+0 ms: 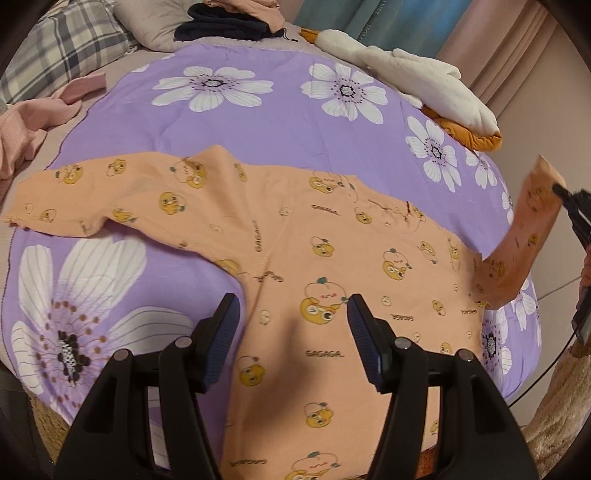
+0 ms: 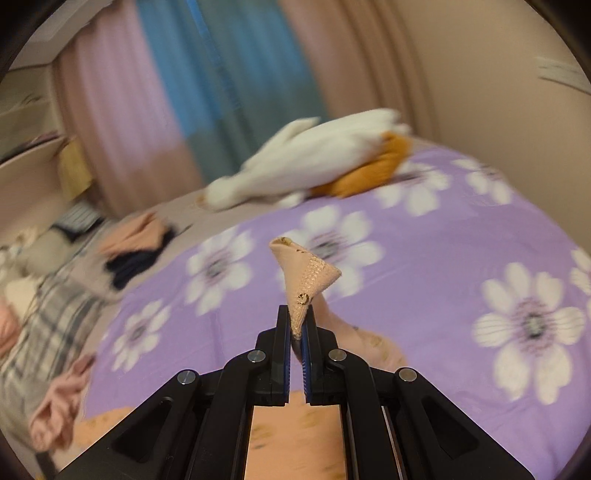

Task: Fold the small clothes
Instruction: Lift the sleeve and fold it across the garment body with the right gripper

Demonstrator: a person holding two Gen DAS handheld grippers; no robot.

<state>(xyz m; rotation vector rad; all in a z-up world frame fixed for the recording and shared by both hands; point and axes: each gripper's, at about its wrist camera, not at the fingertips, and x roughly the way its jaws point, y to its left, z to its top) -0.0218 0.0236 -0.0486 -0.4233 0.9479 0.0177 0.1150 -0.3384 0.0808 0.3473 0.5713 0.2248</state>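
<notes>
A small orange long-sleeved shirt (image 1: 314,236) with yellow duck prints lies spread on a purple flowered sheet (image 1: 280,122). My left gripper (image 1: 293,310) is open and empty, hovering over the shirt's body near its lower part. My right gripper (image 2: 297,325) is shut on the cuff of the shirt's right sleeve (image 2: 306,280) and holds it lifted above the sheet. In the left wrist view the raised sleeve (image 1: 524,236) stands up at the right edge, pinched by the right gripper (image 1: 565,195). The left sleeve (image 1: 74,199) lies flat, stretched out to the left.
A white and orange plush toy (image 1: 424,85) lies at the sheet's far right edge; it also shows in the right wrist view (image 2: 314,162). Dark blue and pink clothes (image 1: 229,22) are piled at the back near pillows (image 1: 66,40). A pink garment (image 1: 22,129) lies at the left.
</notes>
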